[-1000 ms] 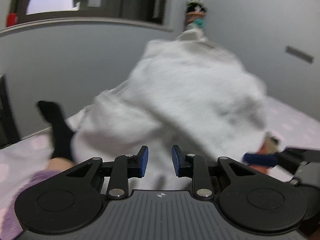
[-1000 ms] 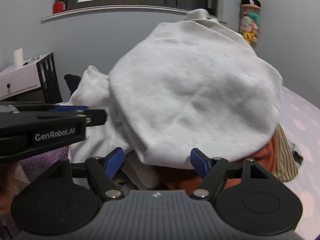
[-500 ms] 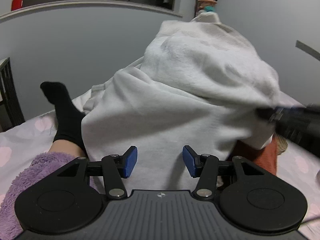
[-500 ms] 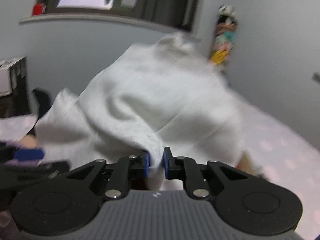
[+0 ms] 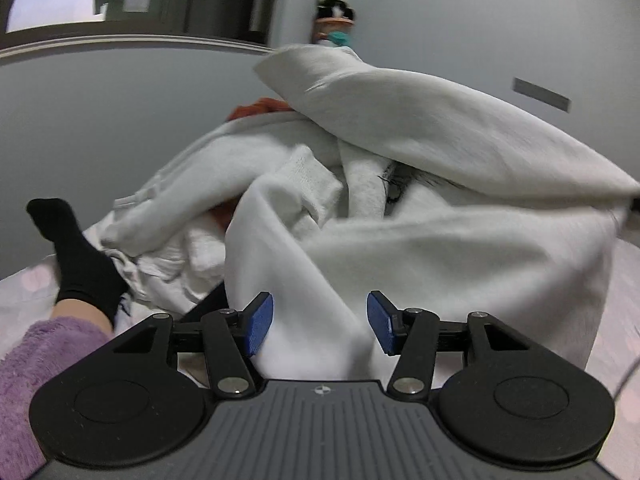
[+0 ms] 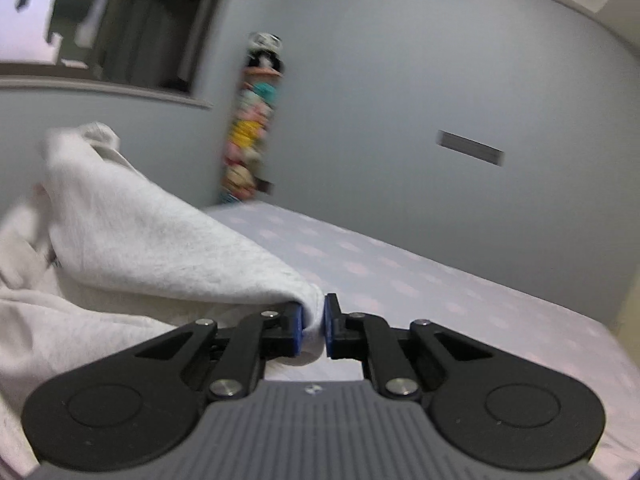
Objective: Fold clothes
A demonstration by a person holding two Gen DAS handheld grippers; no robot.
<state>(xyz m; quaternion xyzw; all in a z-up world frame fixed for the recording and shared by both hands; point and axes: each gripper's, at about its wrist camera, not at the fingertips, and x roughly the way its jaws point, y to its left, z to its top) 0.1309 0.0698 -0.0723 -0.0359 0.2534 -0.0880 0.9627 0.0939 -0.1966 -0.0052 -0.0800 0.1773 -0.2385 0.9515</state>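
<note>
Progress: since nothing is folded yet, we're only sorting out the white garment, heaped ahead of our left gripper.
Left gripper: jaws apart, cloth between, unpinched.
Right gripper: clamped on a garment edge.
Surface: pink-spotted bedsheet ahead.
Room: grey wall, plush toys in the corner.

Both wrist cameras are looking forward over their own fingers, close above the bed. They are sharing the white garment and the corner toy stack.
</note>
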